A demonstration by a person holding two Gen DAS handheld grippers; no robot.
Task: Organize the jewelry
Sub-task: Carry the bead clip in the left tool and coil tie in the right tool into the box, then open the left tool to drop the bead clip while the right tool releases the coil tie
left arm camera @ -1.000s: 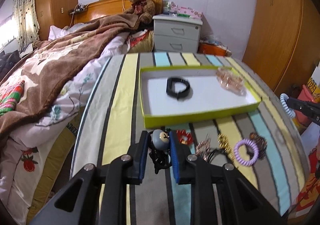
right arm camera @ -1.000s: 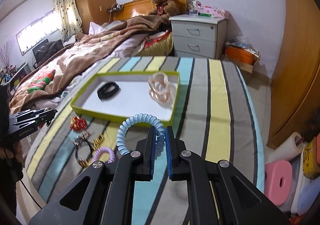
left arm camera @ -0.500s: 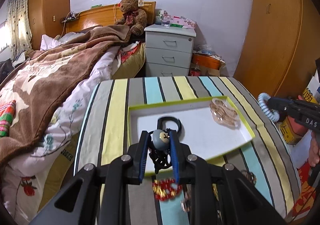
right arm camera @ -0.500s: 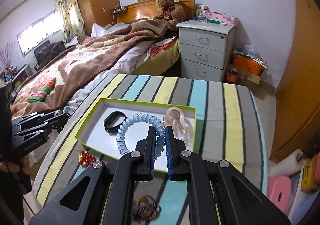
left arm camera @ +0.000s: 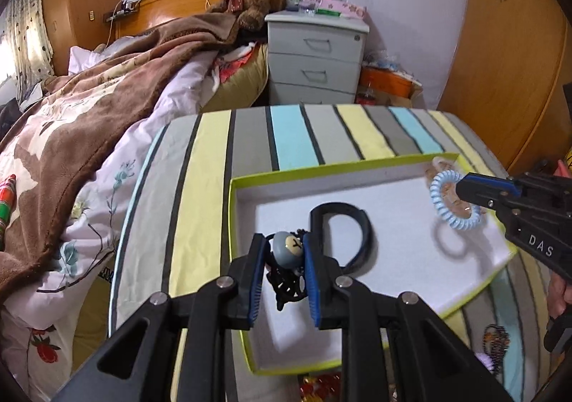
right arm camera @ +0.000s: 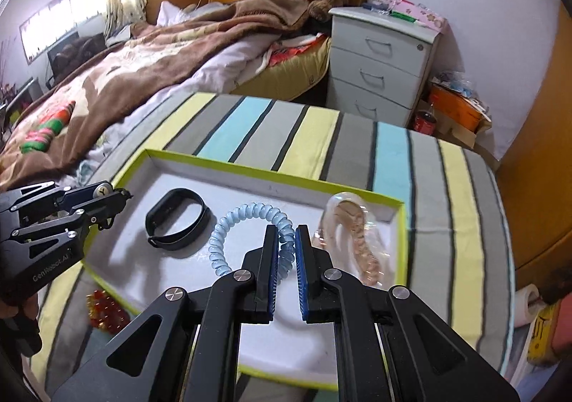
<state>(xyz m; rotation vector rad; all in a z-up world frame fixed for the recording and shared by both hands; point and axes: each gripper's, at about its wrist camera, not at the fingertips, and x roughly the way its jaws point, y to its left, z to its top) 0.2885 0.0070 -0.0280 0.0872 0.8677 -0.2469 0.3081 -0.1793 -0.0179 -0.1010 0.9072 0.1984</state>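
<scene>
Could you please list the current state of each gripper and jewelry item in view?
Left gripper: shut on the cartoon-head hair tie.
Right gripper: shut on the blue coil hair tie.
Black wristband: lying in tray.
Tray: open, on striped table.

Left gripper [left arm camera: 284,259]: matte black frame, angular linkage arms with triangular cut-outs. Silver round screws sat at the pivots. Fingers [left arm camera: 255,280] were black with blue ribbed inner pads. Seen from the right wrist camera, its side bore pale lettering, partly legible, reading roughly "CenRobot.AI", plus several small silver screws along the linkage.

Right gripper [right arm camera: 284,259]: same build, black arms, triangular cut-outs, silver pivot screws, blue ribbed pads on black fingers [right arm camera: 307,269]. From the left wrist camera its side showed white letters "DAS", the rest cut off, and small screws near the blue tip.

A hand [left arm camera: 557,291] showed at the right grip, another [right arm camera: 14,309] at the left; sleeves could not be made out.
</scene>
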